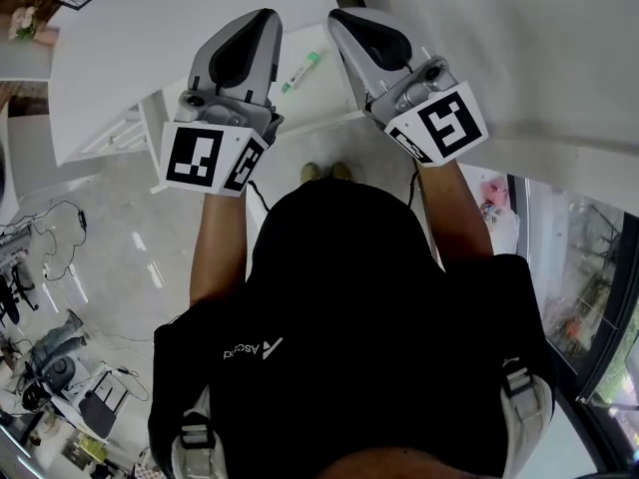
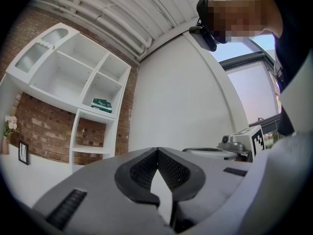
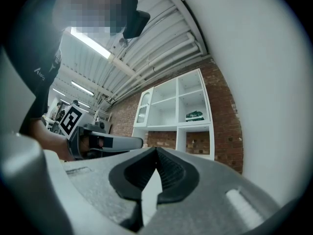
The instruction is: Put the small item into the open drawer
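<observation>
- Black shirt point(image 1: 379, 307) is filling the near field of the head view, with both forearms reaching forward from it.
- Left gripper point(image 1: 264, 16) and right gripper point(image 1: 337, 16) are riding side by side, tips leaning toward each other, near but apart.
- Both are sitting closed with nothing held. Each gripper view is showing its ribbed pads meeting at the tip, with only a sliver of background behind them.
- Both gripper cameras are looking up at wall, ceiling and a white shelf unit point(image 2: 73, 77), so neither is aiming at the item.
- Small item point(image 1: 301, 70), a pen-like stick with a green end, is lying below and between the two grippers on a white tray-like surface point(image 1: 324, 96).
- Its long axis is running diagonally. The green end is pointing away from the person toward the right gripper's side, and the plain end toward the left gripper.
- It is sitting closer to the left gripper's inner edge, so left is looking like the nearer reach. Height gap unreadable.
- I can't tell whether that surface is the open drawer. If it is, the item is already lying where the task wants it; if not, it is waiting there.
- The lane between the grippers is staying open. A front rim is running just on the person's side of the item, with shoes point(image 1: 326, 171) below it.
</observation>
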{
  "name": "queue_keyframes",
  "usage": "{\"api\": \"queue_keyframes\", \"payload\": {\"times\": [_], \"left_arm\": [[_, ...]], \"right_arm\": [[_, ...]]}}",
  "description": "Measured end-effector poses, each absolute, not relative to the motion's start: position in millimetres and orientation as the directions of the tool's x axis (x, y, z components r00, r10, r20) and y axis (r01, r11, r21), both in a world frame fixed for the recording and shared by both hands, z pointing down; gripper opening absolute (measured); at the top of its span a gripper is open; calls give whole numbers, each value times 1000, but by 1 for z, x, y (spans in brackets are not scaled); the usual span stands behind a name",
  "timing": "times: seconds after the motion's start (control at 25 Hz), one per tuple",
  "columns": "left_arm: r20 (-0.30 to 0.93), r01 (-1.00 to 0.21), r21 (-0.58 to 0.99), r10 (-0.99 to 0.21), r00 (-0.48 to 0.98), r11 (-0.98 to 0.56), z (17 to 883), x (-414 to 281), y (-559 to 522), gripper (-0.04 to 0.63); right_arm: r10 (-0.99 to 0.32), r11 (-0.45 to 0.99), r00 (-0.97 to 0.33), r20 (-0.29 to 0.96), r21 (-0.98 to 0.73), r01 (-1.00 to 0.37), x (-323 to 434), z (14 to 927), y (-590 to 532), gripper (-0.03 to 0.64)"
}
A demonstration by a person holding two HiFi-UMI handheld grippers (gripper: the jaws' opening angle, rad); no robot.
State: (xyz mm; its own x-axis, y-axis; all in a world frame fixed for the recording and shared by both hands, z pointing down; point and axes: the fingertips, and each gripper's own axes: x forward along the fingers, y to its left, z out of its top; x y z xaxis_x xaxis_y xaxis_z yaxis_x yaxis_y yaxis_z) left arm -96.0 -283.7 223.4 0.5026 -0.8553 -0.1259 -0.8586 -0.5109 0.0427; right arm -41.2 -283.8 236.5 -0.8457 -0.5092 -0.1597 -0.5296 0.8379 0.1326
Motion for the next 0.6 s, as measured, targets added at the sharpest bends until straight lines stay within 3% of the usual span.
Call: {"api": "queue_keyframes", "payload": {"times": [0.6], "left_arm": [[-117, -845, 40, -842, 526, -533, 227, -86, -282, -2]], "right_arm": [[-532, 824, -833, -153, 134, -551, -32, 240, -286, 2]]}}
